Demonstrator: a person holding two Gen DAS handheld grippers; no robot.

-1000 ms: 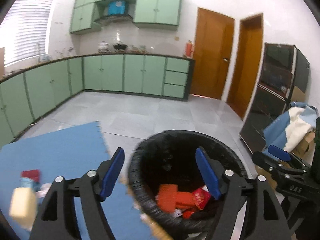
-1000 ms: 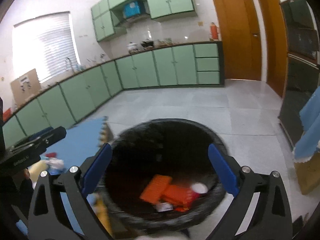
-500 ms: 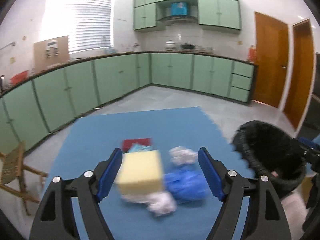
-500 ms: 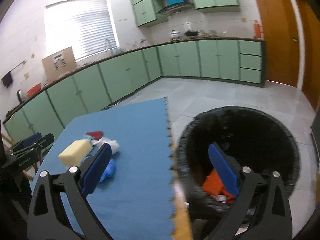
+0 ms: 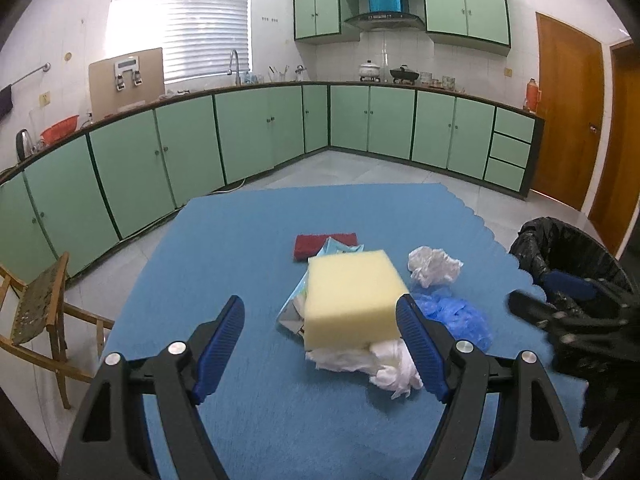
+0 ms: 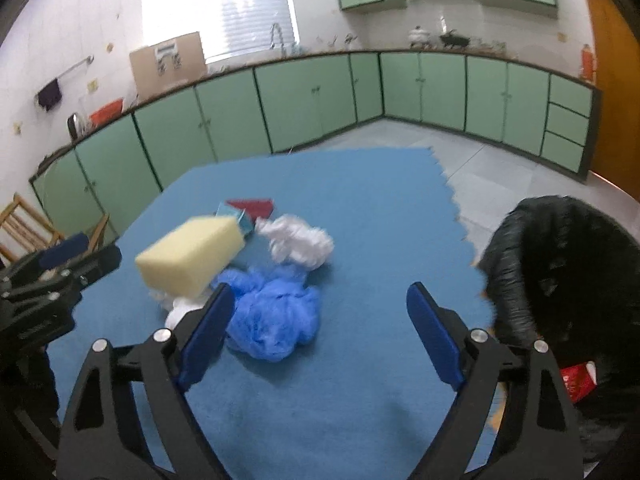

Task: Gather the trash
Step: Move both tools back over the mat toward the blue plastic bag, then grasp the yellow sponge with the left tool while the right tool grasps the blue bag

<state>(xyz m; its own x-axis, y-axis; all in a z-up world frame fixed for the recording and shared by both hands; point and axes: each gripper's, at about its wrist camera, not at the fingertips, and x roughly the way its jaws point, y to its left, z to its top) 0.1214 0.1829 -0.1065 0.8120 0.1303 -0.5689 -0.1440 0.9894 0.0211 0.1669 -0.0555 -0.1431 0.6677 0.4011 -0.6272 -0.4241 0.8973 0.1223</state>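
1. Trash partly binned: red wrappers (image 6: 576, 376) inside black-bagged round bin (image 6: 560, 272), right of right gripper (image 6: 320, 344).
2. Left to collect, ahead of left gripper (image 5: 320, 344): yellow foam sponge block (image 5: 352, 300), crumpled white tissues (image 5: 434, 266), blue plastic wad (image 6: 276, 320), on blue mat surface (image 5: 240, 248).
3. Left jaws released, empty; right jaws closing, nothing between.
4. Wooden chair (image 5: 36, 320) far left, no obstruction.

Daylight pours through the slatted window blind (image 5: 180, 20), blown out to white glare in both views. The left wrist view is mostly sharp; the right is motion-smeared throughout. Fisheye curvature bends the pale green cabinet row (image 5: 256, 136), and corners go black.
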